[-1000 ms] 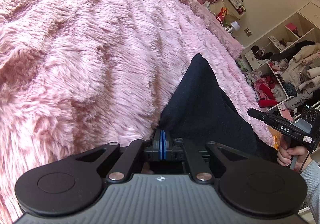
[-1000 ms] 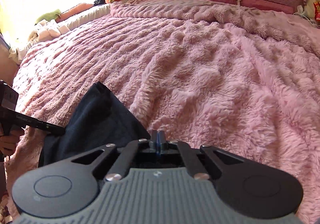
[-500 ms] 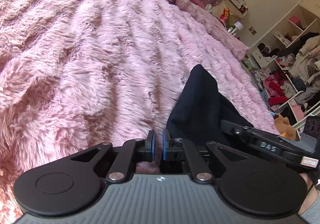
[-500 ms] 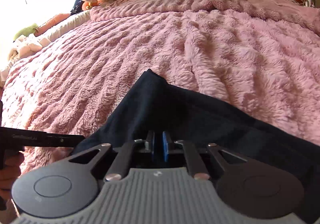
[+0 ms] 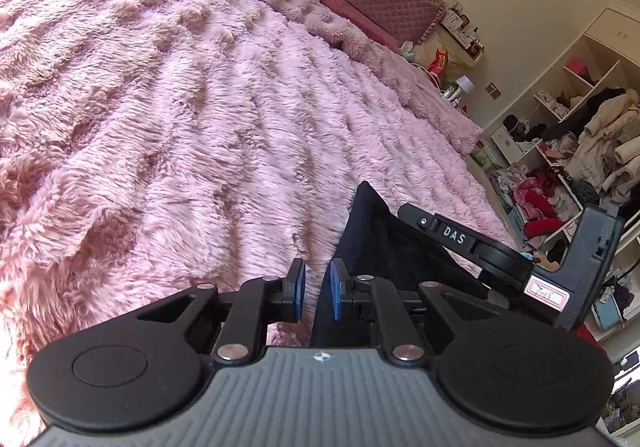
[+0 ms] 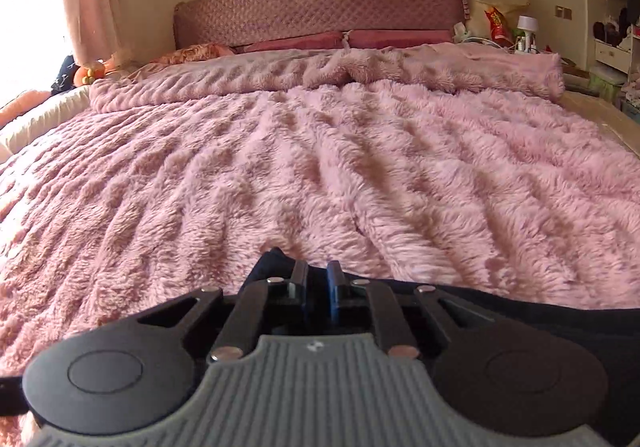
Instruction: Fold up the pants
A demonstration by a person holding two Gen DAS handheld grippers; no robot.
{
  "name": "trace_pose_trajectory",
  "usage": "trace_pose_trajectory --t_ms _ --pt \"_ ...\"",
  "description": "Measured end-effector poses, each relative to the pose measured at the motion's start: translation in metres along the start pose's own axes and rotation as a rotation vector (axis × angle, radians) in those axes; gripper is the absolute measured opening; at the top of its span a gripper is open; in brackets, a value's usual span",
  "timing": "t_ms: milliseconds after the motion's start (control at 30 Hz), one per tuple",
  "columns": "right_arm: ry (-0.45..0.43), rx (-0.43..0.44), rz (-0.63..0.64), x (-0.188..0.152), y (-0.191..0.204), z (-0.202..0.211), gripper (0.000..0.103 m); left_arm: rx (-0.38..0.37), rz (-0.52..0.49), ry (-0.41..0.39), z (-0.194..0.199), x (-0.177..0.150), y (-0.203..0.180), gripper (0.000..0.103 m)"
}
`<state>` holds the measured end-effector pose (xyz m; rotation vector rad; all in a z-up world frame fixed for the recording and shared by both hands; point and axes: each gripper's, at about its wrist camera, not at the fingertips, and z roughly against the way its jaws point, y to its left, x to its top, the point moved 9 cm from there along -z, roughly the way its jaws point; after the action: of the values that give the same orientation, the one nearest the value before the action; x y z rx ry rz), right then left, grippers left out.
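The dark navy pants point(image 5: 384, 247) lie on the pink fluffy blanket point(image 5: 180, 127) near the bed's foot edge. My left gripper point(image 5: 316, 293) is open, its blue pads apart, with the pants' edge just to the right of its right pad. The right gripper's body point(image 5: 520, 259) hovers over the pants in the left wrist view. In the right wrist view the pants point(image 6: 540, 327) lie under my right gripper point(image 6: 316, 293), which is open with a narrow gap; a corner of the cloth point(image 6: 276, 259) shows just beyond its fingers.
The blanket point(image 6: 320, 167) covers the whole bed up to the quilted headboard point(image 6: 320, 7). A nightstand with bottles and a snack bag point(image 6: 500, 27) stands at the right. Open shelves piled with clothes point(image 5: 568, 151) stand beyond the bed's right side.
Both grippers were shut on the pants a second ago and have opened, letting the cloth go. Both have drawn back and levelled, and the right gripper has come closer to the left.
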<state>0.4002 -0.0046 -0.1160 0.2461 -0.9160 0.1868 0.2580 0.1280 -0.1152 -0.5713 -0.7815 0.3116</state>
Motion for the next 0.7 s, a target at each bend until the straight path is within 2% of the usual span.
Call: trace_pose_trajectory --t_ms 67,100,133,200,233,267,300,400,467,533,567,600,633,700 --pt "0.103 0.098 0.067 -0.015 0.008 0.002 0.003 -0.007 0.001 -0.001 0.001 0.002 -0.001 0.014" --pt "0.151 0.112 0.110 -0.026 0.009 0.000 0.000 -0.010 0.002 0.000 0.001 0.003 -0.001 0.014" --pt "0.156 0.089 0.137 -0.031 0.005 -0.001 0.000 -0.008 0.004 0.000 0.001 0.003 0.000 0.014" --pt "0.123 0.039 0.161 -0.041 -0.013 0.001 0.008 0.000 0.009 -0.002 0.002 0.004 0.003 0.014" --pt "0.101 -0.027 0.158 -0.041 -0.025 0.003 0.003 0.004 0.013 -0.003 0.002 0.004 0.005 0.014" --pt "0.084 -0.141 0.169 -0.041 -0.042 0.005 0.000 0.006 0.018 -0.005 0.003 0.006 0.006 0.014" --pt "0.067 -0.172 0.133 -0.039 -0.058 0.009 0.000 0.007 0.022 -0.006 0.003 0.006 0.007 0.014" --pt "0.029 -0.071 -0.112 -0.037 -0.101 0.038 0.000 0.008 0.036 -0.004 0.002 0.007 0.010 0.014" --pt "-0.023 -0.075 -0.130 -0.036 -0.125 0.061 0.000 0.007 0.037 0.006 0.000 0.004 0.010 0.014" --pt "-0.009 -0.125 -0.091 -0.040 -0.152 0.073 0.000 -0.011 0.026 0.020 -0.003 0.001 0.006 0.014" --pt "0.019 -0.185 -0.079 -0.045 -0.169 0.075 0.004 -0.027 0.018 0.032 -0.005 -0.002 0.003 0.015" --pt "0.054 -0.263 -0.092 -0.052 -0.194 0.076 0.001 -0.039 0.010 0.043 -0.007 -0.005 -0.001 0.015" --pt "0.071 -0.321 -0.146 -0.059 -0.218 0.080 0.000 -0.046 -0.001 0.047 -0.009 -0.008 -0.005 0.015" --pt "0.041 -0.349 -0.345 -0.067 -0.264 0.095 0.000 -0.049 -0.038 0.054 -0.012 -0.014 -0.014 0.015"
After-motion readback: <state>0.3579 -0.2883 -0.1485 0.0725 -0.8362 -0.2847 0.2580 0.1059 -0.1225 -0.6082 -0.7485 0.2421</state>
